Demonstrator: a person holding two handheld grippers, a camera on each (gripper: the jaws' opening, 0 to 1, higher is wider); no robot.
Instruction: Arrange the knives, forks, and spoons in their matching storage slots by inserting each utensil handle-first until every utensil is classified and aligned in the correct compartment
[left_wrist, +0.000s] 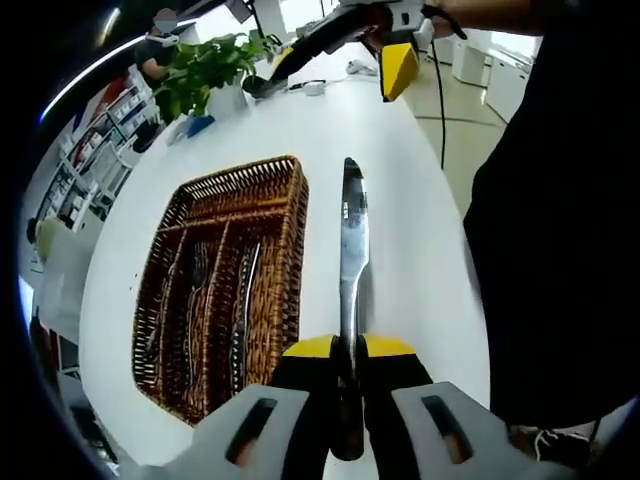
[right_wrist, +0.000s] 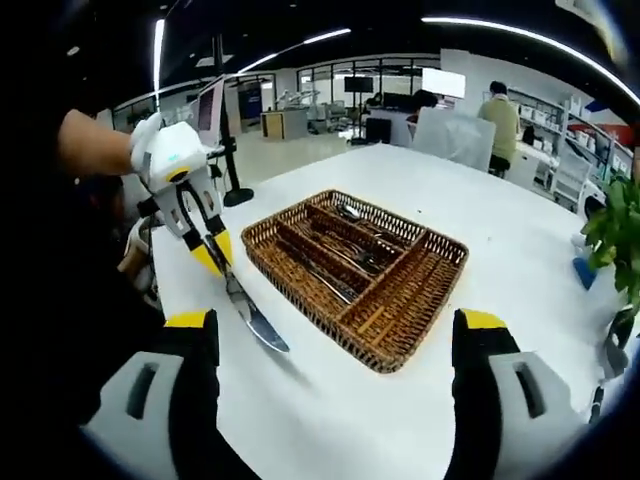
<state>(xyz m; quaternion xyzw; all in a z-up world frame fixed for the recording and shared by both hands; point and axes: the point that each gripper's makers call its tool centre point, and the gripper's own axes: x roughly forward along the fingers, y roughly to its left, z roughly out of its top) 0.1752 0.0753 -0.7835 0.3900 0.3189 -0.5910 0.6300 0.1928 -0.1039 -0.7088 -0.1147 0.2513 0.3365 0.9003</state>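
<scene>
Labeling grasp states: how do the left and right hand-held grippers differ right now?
The left hand-held gripper is shut on a knife; the right hand-held gripper is open and holds nothing. The left sits beside the wicker tray, knife blade angled over the white table; the right faces the tray from further back. Both have yellow-tipped jaws.

The right gripper (right_wrist: 335, 345) hangs wide open above the white table (right_wrist: 520, 250). Ahead, the wicker tray (right_wrist: 400, 300) holds cutlery; the left gripper (right_wrist: 213, 253) pinches a knife (right_wrist: 255, 318) beside it.
</scene>
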